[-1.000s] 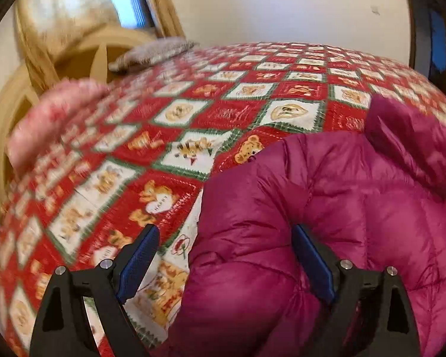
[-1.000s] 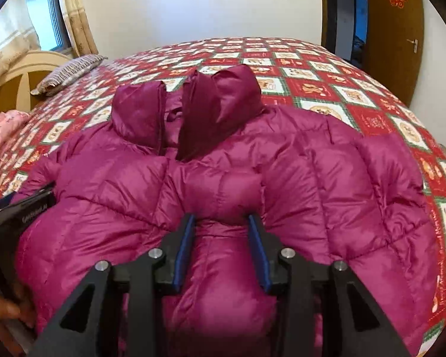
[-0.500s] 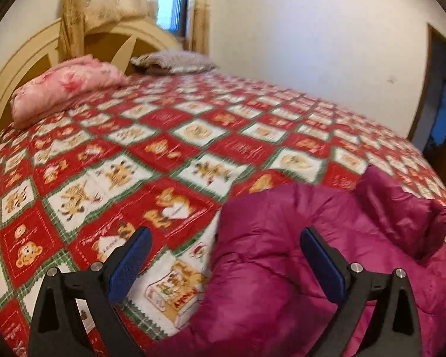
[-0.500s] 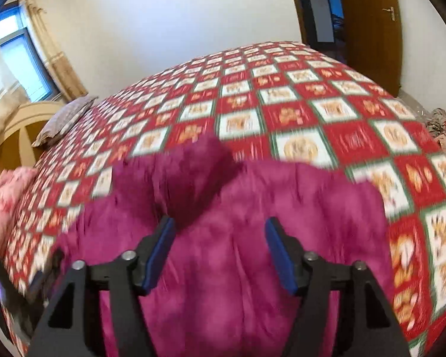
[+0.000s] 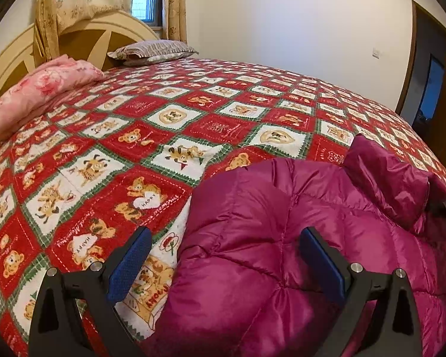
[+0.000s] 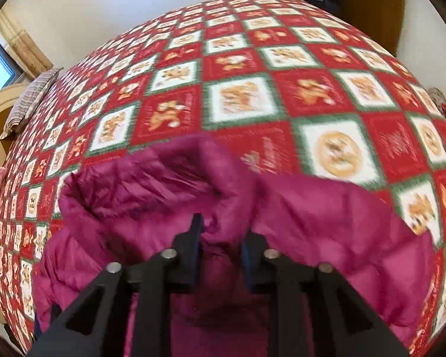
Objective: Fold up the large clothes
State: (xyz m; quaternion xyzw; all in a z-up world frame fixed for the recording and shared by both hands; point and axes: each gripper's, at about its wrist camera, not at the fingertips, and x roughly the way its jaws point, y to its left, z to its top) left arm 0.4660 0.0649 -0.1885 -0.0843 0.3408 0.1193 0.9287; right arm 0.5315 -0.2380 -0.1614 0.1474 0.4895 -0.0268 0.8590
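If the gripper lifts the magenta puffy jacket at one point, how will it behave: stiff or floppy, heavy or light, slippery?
The jacket looks soft and quilted, so it will probably sag around the grip. Its puffed panels suggest it is light for its bulk. The shiny fabric may slide on the bedspread and could slip between the jaws.

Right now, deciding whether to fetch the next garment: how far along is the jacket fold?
Early. Done: magenta puffer jacket lies on the bedspread. In hand: the right gripper has just been closing on a fabric bunch; the left gripper is open. Left: all folding.
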